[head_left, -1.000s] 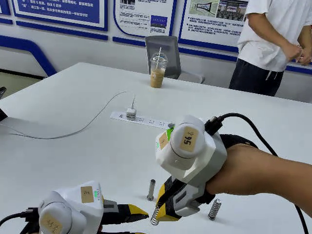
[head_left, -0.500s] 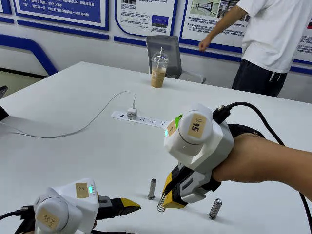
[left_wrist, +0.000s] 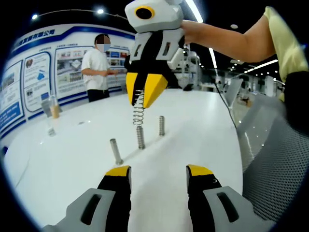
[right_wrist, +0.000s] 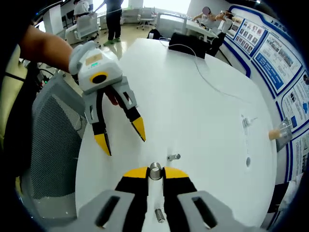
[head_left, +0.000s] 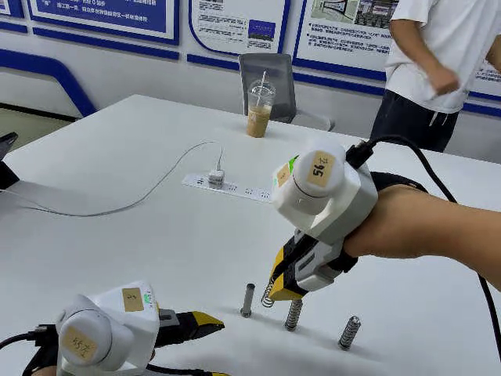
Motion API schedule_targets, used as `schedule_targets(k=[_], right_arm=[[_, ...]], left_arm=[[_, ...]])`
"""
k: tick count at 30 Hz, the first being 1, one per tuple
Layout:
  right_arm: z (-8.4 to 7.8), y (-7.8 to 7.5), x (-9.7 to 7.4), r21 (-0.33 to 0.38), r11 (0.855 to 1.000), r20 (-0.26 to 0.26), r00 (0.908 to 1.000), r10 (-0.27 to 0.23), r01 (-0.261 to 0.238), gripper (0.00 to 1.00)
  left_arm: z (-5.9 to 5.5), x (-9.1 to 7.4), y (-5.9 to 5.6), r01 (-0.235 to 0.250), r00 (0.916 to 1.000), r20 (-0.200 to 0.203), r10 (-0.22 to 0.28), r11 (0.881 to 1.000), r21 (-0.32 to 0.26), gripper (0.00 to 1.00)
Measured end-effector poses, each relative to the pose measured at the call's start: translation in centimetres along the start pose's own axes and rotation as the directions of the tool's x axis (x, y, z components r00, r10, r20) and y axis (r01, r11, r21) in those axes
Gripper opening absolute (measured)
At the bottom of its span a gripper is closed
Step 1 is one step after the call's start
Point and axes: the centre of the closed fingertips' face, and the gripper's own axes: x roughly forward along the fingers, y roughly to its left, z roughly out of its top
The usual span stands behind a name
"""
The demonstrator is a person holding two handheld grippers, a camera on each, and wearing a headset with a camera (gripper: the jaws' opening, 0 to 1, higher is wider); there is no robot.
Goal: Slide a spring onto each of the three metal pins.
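White tabletop (head_left: 117, 235) carries the work. At the far left of the head view, the white-bodied, yellow-tipped left gripper (left_wrist: 159, 170) hovers low over the table, its jaws well apart with nothing between them. Next comes a bare, upright grey metal pin (head_left: 247, 300), the one pin without a spring. Just to its right and higher, a thin steel coil spring (head_left: 268, 294) hangs from the matching right gripper (head_left: 283, 291), whose jaws are closed on the spring's upper end. Further right stand a second pin (head_left: 293, 313) already sleeved in a spring, then a third sleeved pin (head_left: 349, 332).

The likely risk is misalignment. The held spring hangs tilted and is not over the bare pin; in the left gripper view it sits above the sleeved middle pin. Lowered from here, it could snag that neighbour or miss the pin top. Pinched at one end only, the coil may also sway.

The head view's bottom edge cuts off the left gripper's lower jaw. How much spring sits inside the right jaws is hidden, and how the pins are fixed to the table cannot be made out.
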Motion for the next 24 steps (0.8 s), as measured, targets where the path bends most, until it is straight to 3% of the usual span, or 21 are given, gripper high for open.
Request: schedule_targets(k=[14,24], right_arm=[[0.4,-2.9,1.2,0.032,0.999,-0.007,0.9997,-0.025,0.025,0.12],[0.3,-4.1,2.7,0.059,0.998,-0.016,0.9996,-0.021,0.022,0.12]], left_arm=[[-0.1,-0.1,0.2,-0.003,1.0000,-0.001,0.003,1.000,-0.015,0.50],[-0.2,-0.2,0.4,-0.007,1.0000,-0.004,0.007,1.000,-0.022,0.51]])
